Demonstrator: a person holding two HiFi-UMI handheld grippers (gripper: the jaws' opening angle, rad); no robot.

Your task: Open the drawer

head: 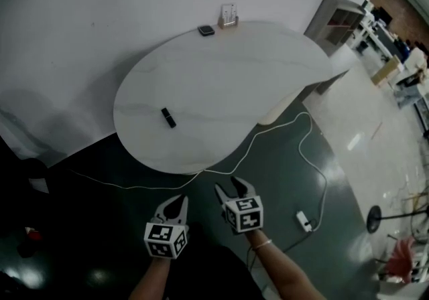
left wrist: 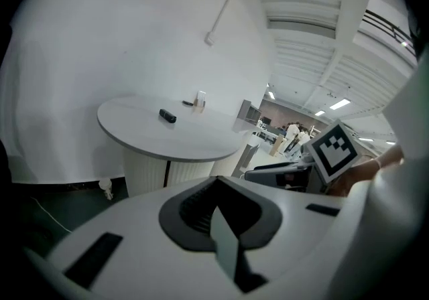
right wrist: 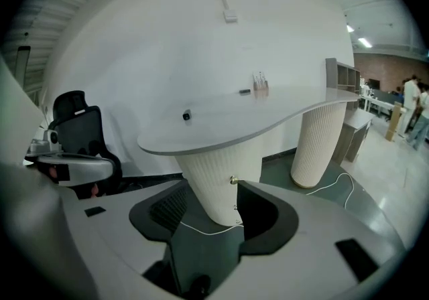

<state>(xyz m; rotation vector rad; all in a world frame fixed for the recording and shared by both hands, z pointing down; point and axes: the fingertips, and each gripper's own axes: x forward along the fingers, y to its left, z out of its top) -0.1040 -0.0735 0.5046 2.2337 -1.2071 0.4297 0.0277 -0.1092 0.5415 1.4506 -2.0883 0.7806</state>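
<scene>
Right gripper (head: 226, 186) open, empty; left gripper (head: 178, 201) closed, empty. Knob (right wrist: 232, 180) on the pedestal (right wrist: 204, 188) under the table (right wrist: 268, 114) edge looks tiny: pads could slip off it.

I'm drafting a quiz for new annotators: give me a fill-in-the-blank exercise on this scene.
1. Of the left gripper and the right gripper, the one with jaws apart is the ___.
2. The small device near the middle of the white table is coloured ___.
3. Across the dark floor trails a white ___.
4. The ribbed column under the table carries a small brass-coloured ___.
Missing words: right; black; cable; knob.
</scene>
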